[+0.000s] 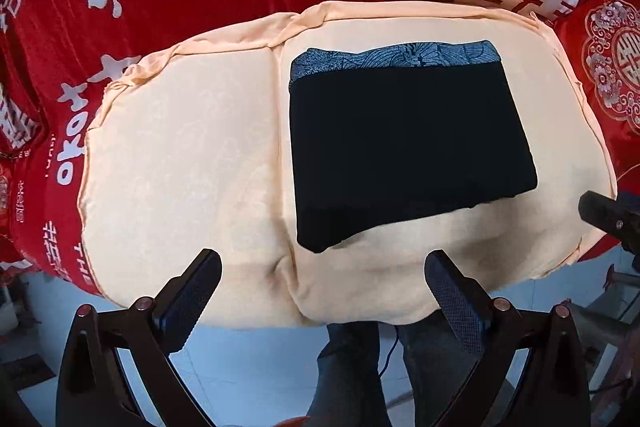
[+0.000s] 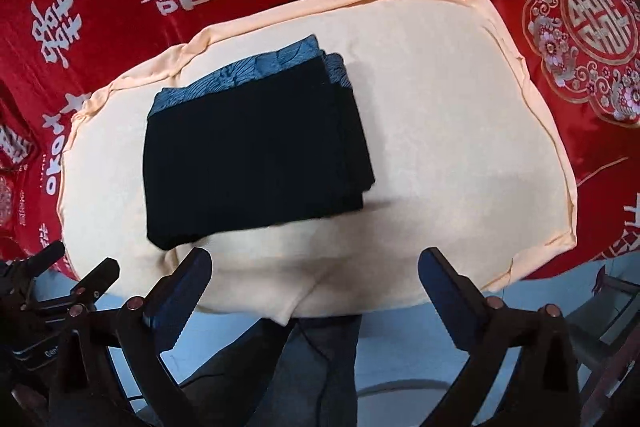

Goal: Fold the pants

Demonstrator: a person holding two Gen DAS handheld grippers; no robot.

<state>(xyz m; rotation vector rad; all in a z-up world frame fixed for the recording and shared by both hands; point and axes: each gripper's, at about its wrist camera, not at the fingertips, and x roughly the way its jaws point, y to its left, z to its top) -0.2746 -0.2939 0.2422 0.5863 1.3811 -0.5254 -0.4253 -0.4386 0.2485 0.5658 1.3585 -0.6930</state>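
Both grippers' open jaws hang above folded pants (image 1: 408, 143).

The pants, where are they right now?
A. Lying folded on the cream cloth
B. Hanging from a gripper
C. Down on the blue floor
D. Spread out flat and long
A: the dark pants lie as a neat folded stack on the cream cloth, with both grippers open and empty above.

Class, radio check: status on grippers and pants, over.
Left gripper open, empty. Right gripper open, empty. Pants folded on the cream cloth. Nothing in the way.
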